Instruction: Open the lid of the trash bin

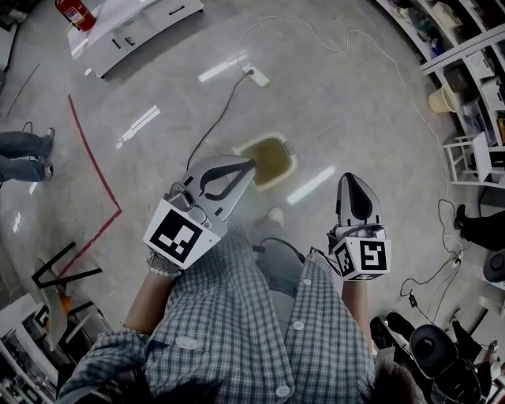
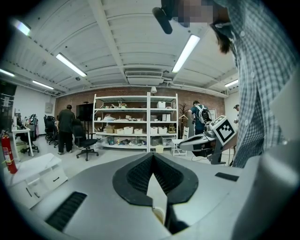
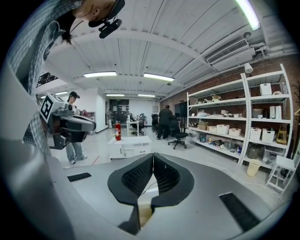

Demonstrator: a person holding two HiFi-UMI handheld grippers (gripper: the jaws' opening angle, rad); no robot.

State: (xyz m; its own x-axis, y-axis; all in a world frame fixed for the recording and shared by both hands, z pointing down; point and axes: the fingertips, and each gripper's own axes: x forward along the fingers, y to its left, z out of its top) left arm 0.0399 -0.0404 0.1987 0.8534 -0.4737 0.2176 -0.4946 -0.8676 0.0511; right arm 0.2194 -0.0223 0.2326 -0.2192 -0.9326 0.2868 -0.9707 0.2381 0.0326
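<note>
The trash bin [image 1: 268,158] is a small cream bin standing on the floor ahead of me, its top brownish-yellow. Whether its lid is up I cannot tell. My left gripper [image 1: 249,164] is held above the bin's left side, jaws shut with nothing in them. My right gripper [image 1: 353,179] hangs to the right of the bin, apart from it, also shut and empty. In the left gripper view the jaws [image 2: 153,155] meet at their tips and a cream bit of the bin [image 2: 159,213] shows below them. The right gripper view shows its tips [image 3: 153,154] closed too.
A power strip [image 1: 256,76] with cables lies on the floor beyond the bin. Red tape [image 1: 93,162] runs at the left, near a standing person's legs [image 1: 24,155]. A white cabinet [image 1: 134,28] and fire extinguisher [image 1: 76,13] are at the back left; shelves [image 1: 473,71] are on the right.
</note>
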